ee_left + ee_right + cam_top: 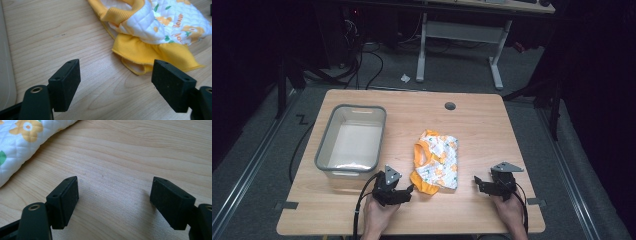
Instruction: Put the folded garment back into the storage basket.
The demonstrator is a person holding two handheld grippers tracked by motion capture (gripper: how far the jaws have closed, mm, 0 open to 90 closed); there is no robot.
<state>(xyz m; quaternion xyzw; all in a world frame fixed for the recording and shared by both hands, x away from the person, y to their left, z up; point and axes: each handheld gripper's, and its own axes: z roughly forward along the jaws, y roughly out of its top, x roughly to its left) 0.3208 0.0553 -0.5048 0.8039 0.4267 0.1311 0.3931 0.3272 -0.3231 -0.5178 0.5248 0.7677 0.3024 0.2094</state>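
Garment (436, 161), a small quilted piece in white with an orange print and orange ribbed trim, is found lying crumpled near the middle of the wooden table (472, 125), untouched by either tool. Nothing has yet been gripped; judged from the layout, the whole of the handling, whether folding or placing in the bin, is left to be done.

The left gripper (404, 194) is held low at about seven o'clock of the garment, jaws spread wide with nothing between them; in the left gripper view its pads (65, 83) are seen just short of the orange hem (152, 53), which lies at one o'clock ahead of them. The right gripper (479, 184) is rested at about four o'clock of the garment, likewise released and empty, with bare wood between its pads (63, 201) and the quilted edge (22, 147) at ten o'clock of them.

Outward from the tools, a grey bin (352, 141), apparently empty, is stood at nine o'clock of the garment, its near rim close to the left gripper. Open tabletop is offered at twelve and three o'clock of the garment; a cable hole (450, 106) is set toward twelve. The near table edge runs just behind both hands, so little room is left for drawing back
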